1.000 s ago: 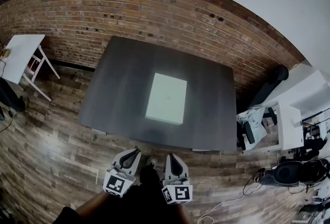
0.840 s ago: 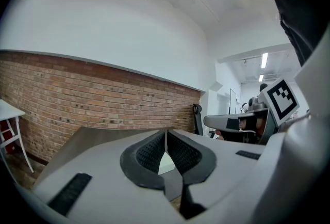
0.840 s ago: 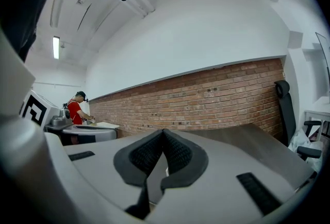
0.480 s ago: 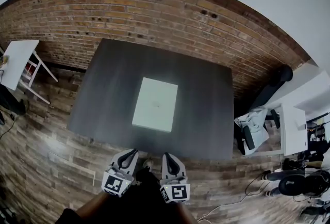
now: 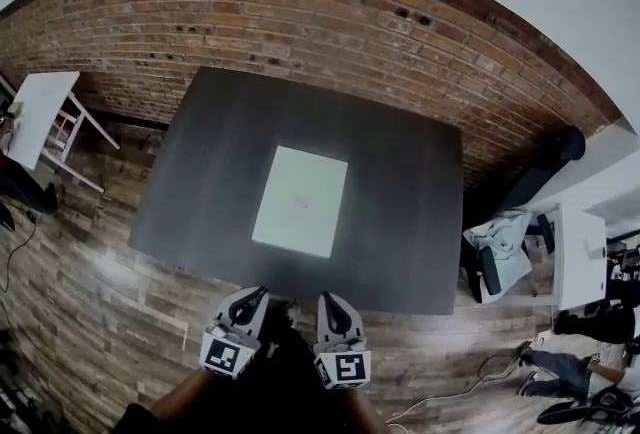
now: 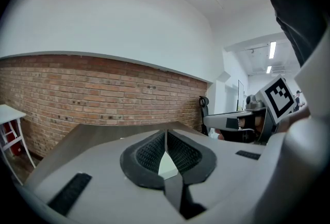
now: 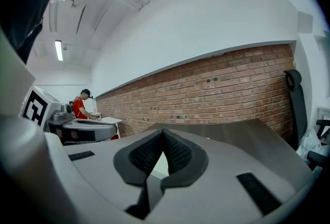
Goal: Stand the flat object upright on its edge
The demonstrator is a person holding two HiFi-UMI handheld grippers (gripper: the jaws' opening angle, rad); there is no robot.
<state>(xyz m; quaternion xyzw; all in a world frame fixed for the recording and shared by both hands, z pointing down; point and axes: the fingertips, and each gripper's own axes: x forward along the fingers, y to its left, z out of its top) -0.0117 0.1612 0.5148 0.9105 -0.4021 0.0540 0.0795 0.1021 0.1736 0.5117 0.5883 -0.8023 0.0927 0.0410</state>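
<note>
Object: pale flat rectangular panel (image 5: 300, 201) lying face-down-flat at centre of dark grey table (image 5: 405, 177) | left gripper (image 5: 258, 294): jaws clenched, holding nothing, hanging near table's front edge | right gripper (image 5: 328, 300): clenched, empty, sitting beside the left.

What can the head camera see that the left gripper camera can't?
Only the head view: the whole white board lying flat on the dark table, and the left gripper and right gripper side by side, short of the table's near edge. Only the left gripper view: its own jaws pressed together up close, and the ceiling lights. Both: the table, the brick wall, and the board, though the gripper view shows only a sliver of it.
</note>
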